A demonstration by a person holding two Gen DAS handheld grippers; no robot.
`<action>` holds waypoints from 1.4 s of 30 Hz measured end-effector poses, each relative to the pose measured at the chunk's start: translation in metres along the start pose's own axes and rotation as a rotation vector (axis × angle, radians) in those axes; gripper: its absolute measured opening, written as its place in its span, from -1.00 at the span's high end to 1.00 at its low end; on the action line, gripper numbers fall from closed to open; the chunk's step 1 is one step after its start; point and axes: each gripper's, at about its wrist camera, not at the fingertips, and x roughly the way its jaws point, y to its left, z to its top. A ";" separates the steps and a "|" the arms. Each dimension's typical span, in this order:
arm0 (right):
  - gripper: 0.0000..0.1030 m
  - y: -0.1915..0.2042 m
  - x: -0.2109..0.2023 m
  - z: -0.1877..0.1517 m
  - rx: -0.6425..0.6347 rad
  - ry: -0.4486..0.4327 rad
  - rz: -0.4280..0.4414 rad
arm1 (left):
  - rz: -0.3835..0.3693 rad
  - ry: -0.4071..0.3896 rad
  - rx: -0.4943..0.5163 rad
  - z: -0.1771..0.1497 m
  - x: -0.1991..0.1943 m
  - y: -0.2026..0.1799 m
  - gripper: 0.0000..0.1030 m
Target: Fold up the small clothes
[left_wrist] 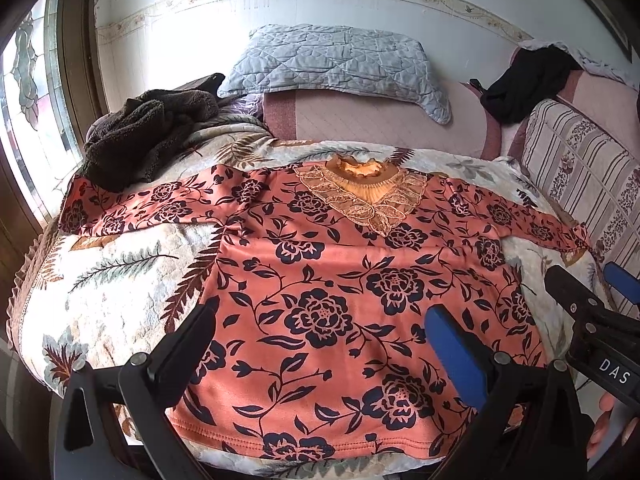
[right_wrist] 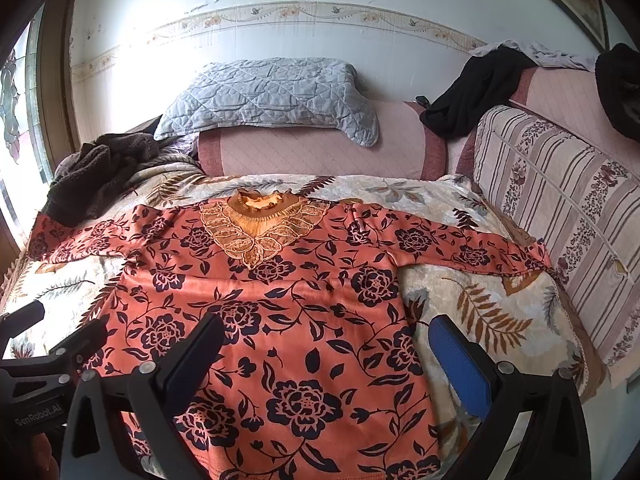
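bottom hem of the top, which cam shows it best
The left wrist view. There the hem of the top runs nearly whole across the frame's lower part, stitching visible, between the open left tool's fingers. In the right wrist view the hem is mostly cut off by the bottom edge.

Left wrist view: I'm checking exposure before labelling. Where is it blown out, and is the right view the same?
Left wrist view: window glare whitens the wall; the top stays readable, edges bend. Right wrist view: the same glare on the wall, top clear.
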 end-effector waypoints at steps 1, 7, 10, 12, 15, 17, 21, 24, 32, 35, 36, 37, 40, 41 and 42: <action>-1.00 0.000 0.000 0.000 0.001 0.000 0.001 | 0.000 -0.001 0.001 0.000 0.000 0.000 -1.00; -1.00 -0.001 0.001 0.001 0.003 0.000 0.001 | -0.005 0.002 0.007 0.000 0.002 -0.004 -1.00; -1.00 -0.002 0.004 0.001 0.006 0.005 0.005 | -0.003 0.004 0.011 0.001 0.004 -0.005 -1.00; -1.00 -0.003 0.007 0.000 0.007 0.007 0.008 | -0.007 0.007 0.012 0.000 0.006 -0.004 -1.00; -1.00 -0.011 0.013 -0.003 0.019 0.013 0.047 | -0.020 0.023 0.007 -0.004 0.016 -0.001 -1.00; -1.00 -0.026 0.018 -0.008 0.045 0.014 0.093 | -0.014 0.047 0.014 -0.009 0.029 0.004 -1.00; -1.00 -0.101 0.044 -0.017 0.236 0.034 0.195 | 0.027 0.113 0.028 -0.025 0.065 0.019 -1.00; -1.00 -0.185 0.076 -0.019 0.433 0.026 0.196 | 0.056 0.161 0.018 -0.032 0.092 0.035 -1.00; -0.47 -0.413 0.194 -0.029 1.113 -0.024 0.150 | 0.085 0.174 -0.002 -0.020 0.133 0.057 -1.00; -0.45 -0.454 0.227 -0.029 1.235 -0.052 0.107 | 0.081 0.169 -0.020 -0.013 0.144 0.065 -1.00; -0.45 -0.461 0.237 -0.027 1.252 -0.050 0.093 | 0.078 0.169 -0.027 -0.010 0.149 0.067 -1.00; -0.45 -0.466 0.245 -0.024 1.262 -0.052 0.079 | 0.077 0.170 -0.033 -0.008 0.152 0.069 -1.00; -0.44 -0.472 0.268 -0.019 1.266 -0.034 0.043 | 0.070 0.165 -0.037 -0.006 0.158 0.073 -1.00; -0.43 -0.474 0.272 -0.021 1.265 -0.034 0.029 | 0.067 0.163 -0.037 -0.005 0.160 0.074 -1.00; -0.40 -0.477 0.277 -0.022 1.268 -0.029 0.013 | 0.062 0.161 -0.034 -0.005 0.161 0.075 -1.00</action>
